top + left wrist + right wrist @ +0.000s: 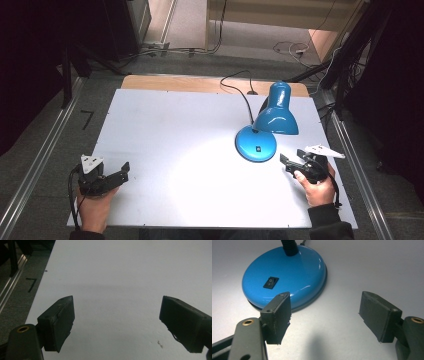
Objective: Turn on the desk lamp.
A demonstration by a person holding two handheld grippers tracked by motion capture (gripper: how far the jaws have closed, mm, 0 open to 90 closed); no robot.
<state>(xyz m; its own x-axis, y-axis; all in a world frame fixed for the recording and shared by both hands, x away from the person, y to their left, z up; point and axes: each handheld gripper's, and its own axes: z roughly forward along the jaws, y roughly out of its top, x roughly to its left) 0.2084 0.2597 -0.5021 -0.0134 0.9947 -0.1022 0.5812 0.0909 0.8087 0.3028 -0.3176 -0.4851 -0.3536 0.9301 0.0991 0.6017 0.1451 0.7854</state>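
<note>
On the desk (165, 145), a white board over a wooden top, a blue lamp (267, 122) stands toward the far right. Its round base (256, 143) sits flat on the white surface, with a black rocker switch (271, 282) on top of it, and a black flexible neck rises from the base's far side to the blue shade (276, 112), which hangs over the base and faces down. A black cord (240, 85) runs from the lamp toward the desk's far edge.

Near the front right corner, the right claw (292, 161) is held in a hand (316, 187) and points at the base from just beside it, not touching. Its jaws stand wide apart and released, with nothing between them; in the right gripper view the left jaw overlaps the base's near rim while the right jaw lies over bare desk.

At the front left, the left claw (124, 171) is held low over the desk by the other hand (95, 207), well apart from the lamp. Its jaws are also spread wide and released, with bare white surface between them.
</note>
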